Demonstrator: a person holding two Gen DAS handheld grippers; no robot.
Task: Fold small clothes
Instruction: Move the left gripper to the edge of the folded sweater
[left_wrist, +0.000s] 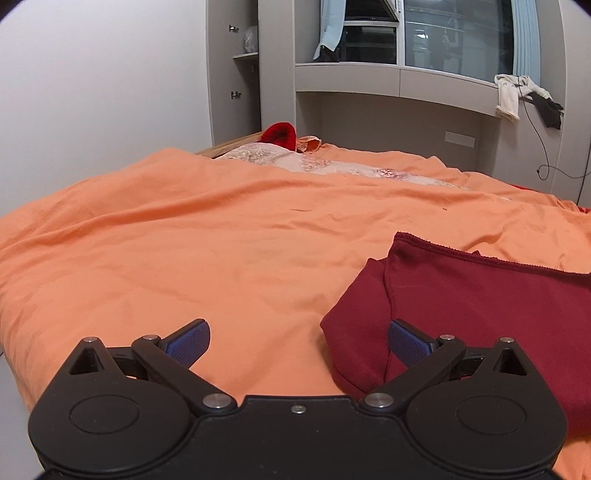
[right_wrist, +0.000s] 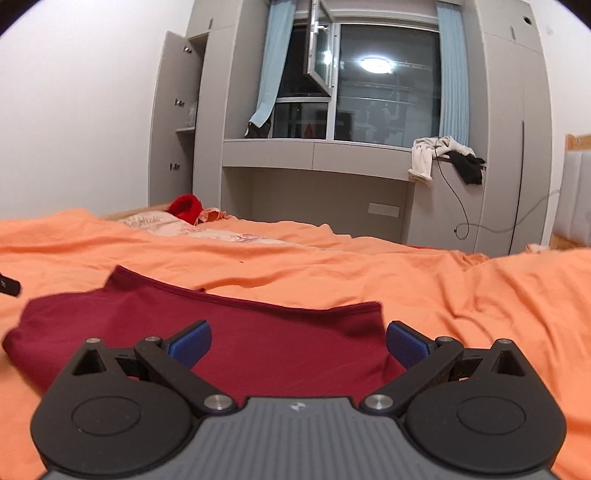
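Hovering over the bed, both grippers have their jaws spread wide apart and hold nothing. The left gripper hangs above the left edge of the dark red garment: its right blue pad shows over the garment's folded corner, while its left blue pad shows over bare orange bedspread. Whether either pad touches the cloth cannot be told. The right gripper hangs over the near part of the same garment, with 1 pad over the red cloth and the other pad near the garment's right edge.

The garment lies flat on the bedspread, already doubled over on its left side, with a hemmed edge running along its far side. In the right wrist view a small dark object, too cut off to identify, sits at the frame edge left of the garment.

Beyond the garment, a pale patterned cloth lies across the far part of the bed, and a bright red knitted item rests at its far-left end. Behind the bed stands a grey cabinet unit with a window above it and light blue curtains. Far to the right of the garment, white and black clothes hang off the cabinet ledge, with a black cable trailing down.
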